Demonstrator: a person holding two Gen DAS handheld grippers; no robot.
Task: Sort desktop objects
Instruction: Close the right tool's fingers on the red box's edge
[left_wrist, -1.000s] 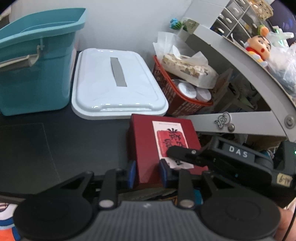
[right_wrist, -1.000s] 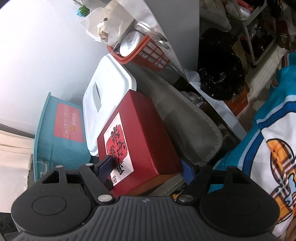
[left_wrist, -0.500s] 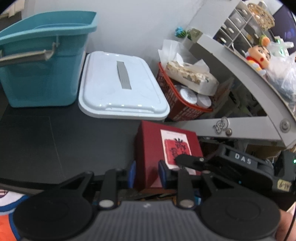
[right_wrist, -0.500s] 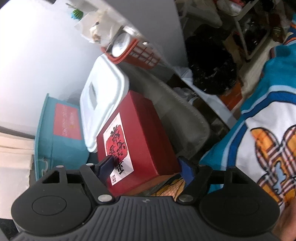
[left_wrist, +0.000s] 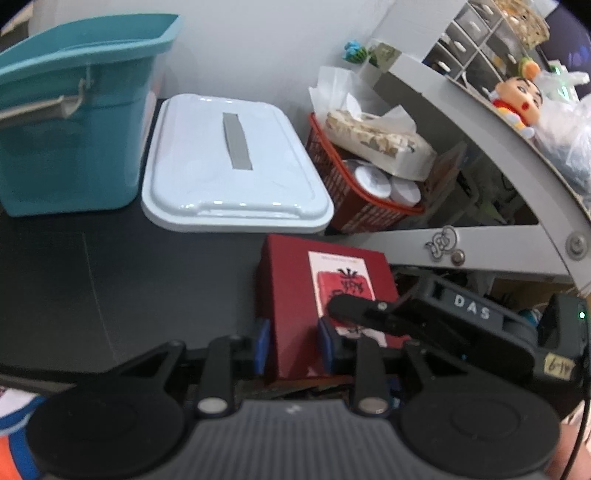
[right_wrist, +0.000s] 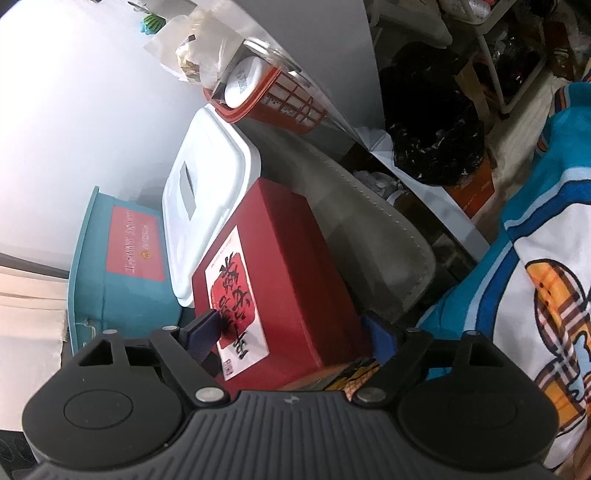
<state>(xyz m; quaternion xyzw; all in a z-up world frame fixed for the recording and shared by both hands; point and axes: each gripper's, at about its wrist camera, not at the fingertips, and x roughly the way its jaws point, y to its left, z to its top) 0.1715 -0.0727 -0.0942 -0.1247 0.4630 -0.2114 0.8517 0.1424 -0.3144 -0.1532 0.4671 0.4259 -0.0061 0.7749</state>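
A red box (left_wrist: 291, 288) with a white and red label is held over the black desk (left_wrist: 129, 280) by both grippers. My left gripper (left_wrist: 293, 347) has its blue pads on the box's near left corner; its jaws are opening slightly, and the pads still touch the box. In the left wrist view, the right gripper's upper finger (left_wrist: 354, 314) lies across the label. In the right wrist view the red box (right_wrist: 295, 266) sits between the jaws of my right gripper (right_wrist: 293, 334), one pad on the label and one on the opposite face.
A teal bin (left_wrist: 74, 122) stands at the back left, beside a white lidded box (left_wrist: 229, 166). A red basket (left_wrist: 354, 206) holds tissues and jars. A grey shelf frame (left_wrist: 480, 251) rises on the right. A grey chair back (right_wrist: 369, 229) and a person's patterned shirt (right_wrist: 554, 295) are close by.
The red box stays gripped by both grippers. The views have shifted only slightly, and the bin, lid and basket look a little farther off.
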